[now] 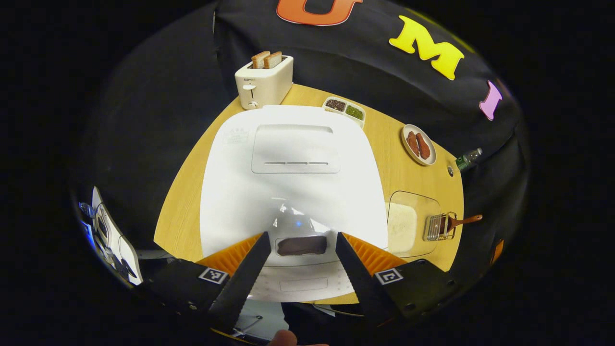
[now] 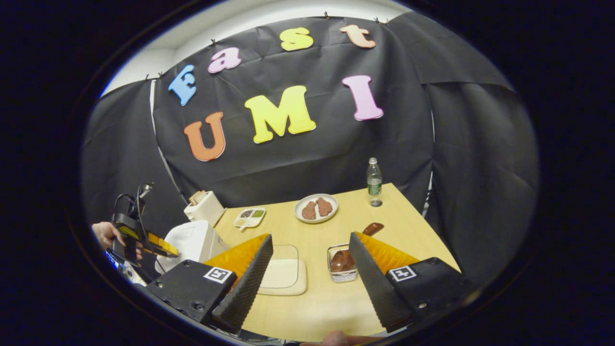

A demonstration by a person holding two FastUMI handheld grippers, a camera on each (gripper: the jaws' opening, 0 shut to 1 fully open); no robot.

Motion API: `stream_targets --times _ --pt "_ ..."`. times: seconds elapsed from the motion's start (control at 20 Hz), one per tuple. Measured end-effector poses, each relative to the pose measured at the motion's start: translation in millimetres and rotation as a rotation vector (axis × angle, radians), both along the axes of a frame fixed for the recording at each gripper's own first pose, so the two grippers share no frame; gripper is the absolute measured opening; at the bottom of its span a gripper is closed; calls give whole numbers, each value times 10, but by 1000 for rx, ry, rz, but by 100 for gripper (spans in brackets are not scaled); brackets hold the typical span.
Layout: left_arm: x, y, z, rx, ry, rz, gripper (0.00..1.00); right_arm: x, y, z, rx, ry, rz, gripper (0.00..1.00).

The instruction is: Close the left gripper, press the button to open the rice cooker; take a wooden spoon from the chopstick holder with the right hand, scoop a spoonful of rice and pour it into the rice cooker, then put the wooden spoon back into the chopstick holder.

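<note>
Across the centre of the left gripper view, the white rice cooker [image 1: 293, 192] stands on the wooden table [image 1: 182, 221], lid shut, its dark button [image 1: 301, 245] at the lower middle of the frame. Upper left, a toaster [image 1: 263, 81] holds two slices of bread [image 1: 266, 59]. Right of it lie a two-part dish [image 1: 344, 109] of grains, then a plate [image 1: 418, 144] with two brown pieces, then a bottle [image 1: 468, 159] at the table's far edge. Lower right, a clear tray of rice [image 1: 408, 223] lies beside the wire holder [image 1: 440, 227], from which the wooden spoon [image 1: 462, 221] sticks out.

The left gripper [image 1: 300, 245] points down at the cooker's front. Its fingers [image 1: 250, 269] are spread wide, one on each side of the button, gripping nothing; whether they touch the lid cannot be told.

In the right gripper view, the cooker [image 2: 192, 242] sits at lower left, with the toaster [image 2: 204, 206] behind it. The left gripper [image 2: 161, 247], held by a hand [image 2: 105, 234], hangs above the cooker's near edge. The plate [image 2: 316, 208] and bottle [image 2: 374, 182] stand at mid-frame.

The right gripper [image 2: 311, 259] is level above the table's near side, wide open and empty. Between its fingers [image 2: 252, 274] appear the rice tray [image 2: 283, 276] and the holder [image 2: 342, 263] with the spoon [image 2: 347, 252] leaning out toward the upper right.
</note>
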State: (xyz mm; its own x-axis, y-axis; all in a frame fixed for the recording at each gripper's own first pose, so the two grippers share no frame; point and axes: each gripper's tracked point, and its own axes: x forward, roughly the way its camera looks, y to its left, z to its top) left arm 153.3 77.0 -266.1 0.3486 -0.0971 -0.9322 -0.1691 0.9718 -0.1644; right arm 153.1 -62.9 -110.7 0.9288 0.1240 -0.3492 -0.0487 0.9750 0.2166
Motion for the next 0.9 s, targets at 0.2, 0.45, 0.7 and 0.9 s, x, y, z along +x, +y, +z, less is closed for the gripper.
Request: stream_targets --times 0.2,0.45,0.7,0.9 --pt "26 21 -24 83 -27 -32 96 148 -50 -12 10 6 31 100" --pt "78 13 16 66 -88 75 96 311 -68 33 7 -1 84 100" --pt "161 -64 137 -22 -130 157 95 432 -144 44 -23 -15 148 100" --pt "180 -9 399 24 -206 196 95 507 -205 48 -35 -19 165 100"
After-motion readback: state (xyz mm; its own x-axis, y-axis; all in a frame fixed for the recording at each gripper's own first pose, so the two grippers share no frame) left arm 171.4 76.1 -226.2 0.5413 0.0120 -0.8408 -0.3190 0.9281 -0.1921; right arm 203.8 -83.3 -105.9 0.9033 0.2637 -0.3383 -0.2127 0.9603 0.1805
